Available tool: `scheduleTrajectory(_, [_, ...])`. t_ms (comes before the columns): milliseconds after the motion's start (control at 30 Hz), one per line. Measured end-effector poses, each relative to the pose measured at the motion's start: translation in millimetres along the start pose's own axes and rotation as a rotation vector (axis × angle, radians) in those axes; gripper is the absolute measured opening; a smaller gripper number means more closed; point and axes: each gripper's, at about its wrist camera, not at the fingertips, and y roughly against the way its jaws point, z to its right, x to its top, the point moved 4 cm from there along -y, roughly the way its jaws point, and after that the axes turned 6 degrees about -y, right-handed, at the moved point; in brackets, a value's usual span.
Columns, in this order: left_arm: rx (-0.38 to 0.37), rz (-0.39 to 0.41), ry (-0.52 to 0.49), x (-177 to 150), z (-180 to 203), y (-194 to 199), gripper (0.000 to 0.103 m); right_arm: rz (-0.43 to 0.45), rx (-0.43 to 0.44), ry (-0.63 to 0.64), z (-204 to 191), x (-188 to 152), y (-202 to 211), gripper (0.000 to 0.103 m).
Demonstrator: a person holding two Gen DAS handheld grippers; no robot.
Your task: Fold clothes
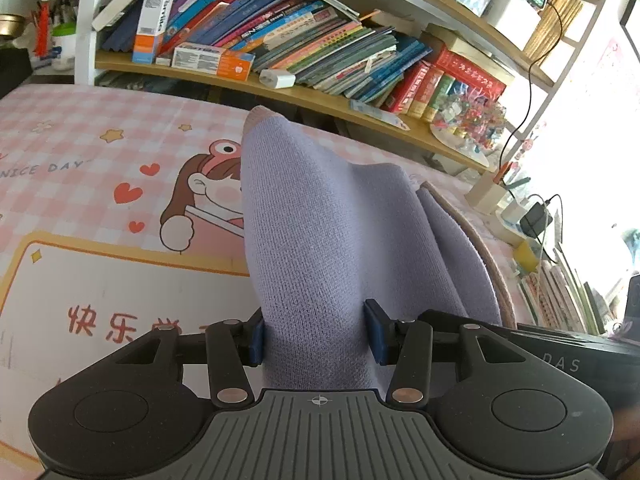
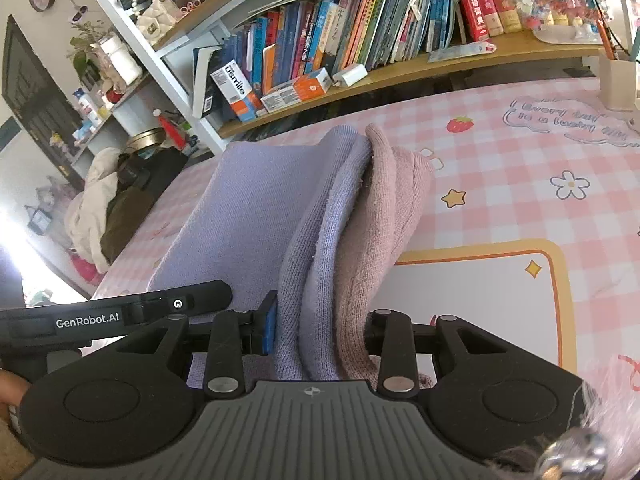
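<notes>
A lavender knitted garment with a dusty-pink trim lies bunched on the pink checked table mat. My left gripper is shut on a thick fold of it, the blue pads pressing the cloth from both sides. In the right wrist view the same garment shows lavender layers and a pink layer stacked together. My right gripper is shut on these layers; its right pad is hidden by the cloth. The left gripper's black body lies close at the left.
A wooden shelf packed with books and boxes runs behind the table. A charger and cables sit at the right edge. A white panel of the mat lies to the right. Bundled clothes rest beyond the table's left side.
</notes>
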Motion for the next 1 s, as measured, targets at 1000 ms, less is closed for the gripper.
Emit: scheduleTrajectory(1000, [-0.155,-0.034,-0.015,39,-209,21,0.046,0.037,-0.121,-0.049,-159,-14,-124,0.032])
